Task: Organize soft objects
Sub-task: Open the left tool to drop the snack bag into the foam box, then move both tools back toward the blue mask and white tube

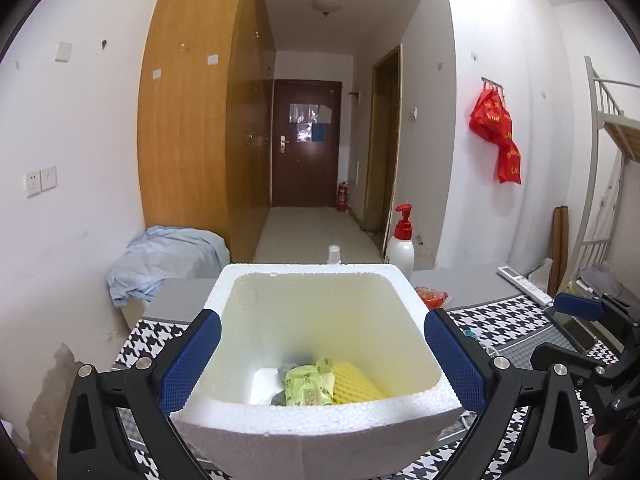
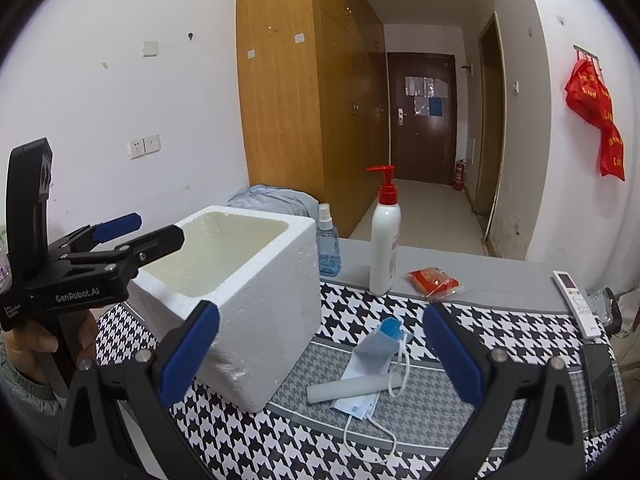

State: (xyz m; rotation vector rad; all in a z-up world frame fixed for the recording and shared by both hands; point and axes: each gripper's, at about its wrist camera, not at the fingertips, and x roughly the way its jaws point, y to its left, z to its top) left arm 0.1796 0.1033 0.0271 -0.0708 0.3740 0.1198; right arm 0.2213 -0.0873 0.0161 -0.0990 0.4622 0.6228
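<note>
Left tongs (image 1: 322, 360): released, jaws spread wide over the white foam box (image 1: 320, 420), nothing between the pads.
Right tongs (image 2: 320, 354): released, jaws wide apart above the table, holding nothing.
Foam box: stands on the checked tablecloth (image 2: 500, 332); a green packet (image 1: 309, 386), a yellow sponge (image 1: 354, 386) and something grey lie at its bottom.
Face mask (image 2: 366, 384): blue, on the tablecloth just right of the box, between the right jaws in that view, with a pale tube (image 2: 348, 389) lying across it.
Farther back: pump bottle (image 2: 384, 240), small spray bottle (image 2: 328, 248), red packet (image 2: 432, 280).
Right edge: remote control (image 2: 576, 304), phone (image 2: 600, 388).
</note>
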